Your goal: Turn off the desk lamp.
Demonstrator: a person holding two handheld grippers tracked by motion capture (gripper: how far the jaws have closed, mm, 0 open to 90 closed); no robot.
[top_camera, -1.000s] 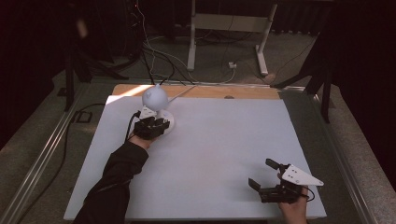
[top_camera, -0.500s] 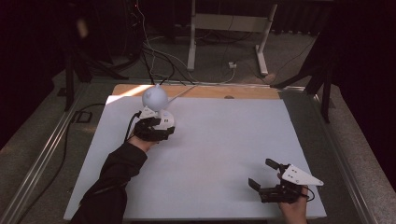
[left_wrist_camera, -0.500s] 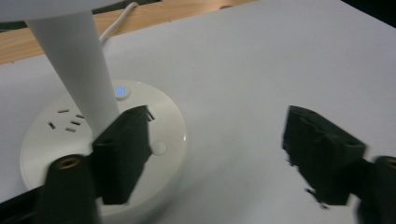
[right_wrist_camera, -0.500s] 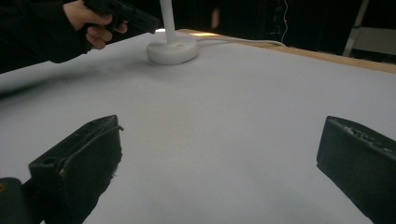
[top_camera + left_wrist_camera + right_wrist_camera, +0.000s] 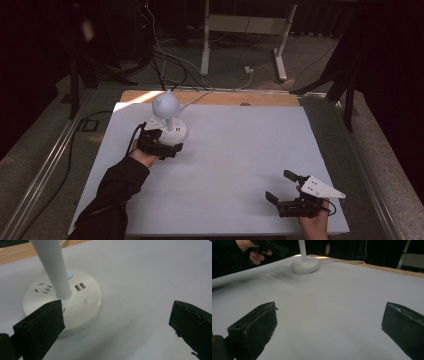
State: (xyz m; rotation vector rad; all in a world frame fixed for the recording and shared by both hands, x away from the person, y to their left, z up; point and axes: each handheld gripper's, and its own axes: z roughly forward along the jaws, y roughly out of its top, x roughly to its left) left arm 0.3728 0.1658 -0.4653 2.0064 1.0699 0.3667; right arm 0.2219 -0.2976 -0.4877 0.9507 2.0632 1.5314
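Left claw [image 5: 159, 145] slid back toward frame bottom off the lamp base [image 5: 62, 301], jaws wide, empty. Right claw [image 5: 295, 197] idle, open. Next: probably press base button.

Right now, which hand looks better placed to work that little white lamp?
Left. The left gripper hangs open right beside the lamp base, probably within easy reach. The right gripper sits open, far across the table.

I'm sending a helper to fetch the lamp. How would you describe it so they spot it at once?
On the white table, look to the far left corner, just ahead of the left gripper. The desk lamp has a round white base with sockets, USB ports and a blue light, and a slim stem carrying a globe-like head.
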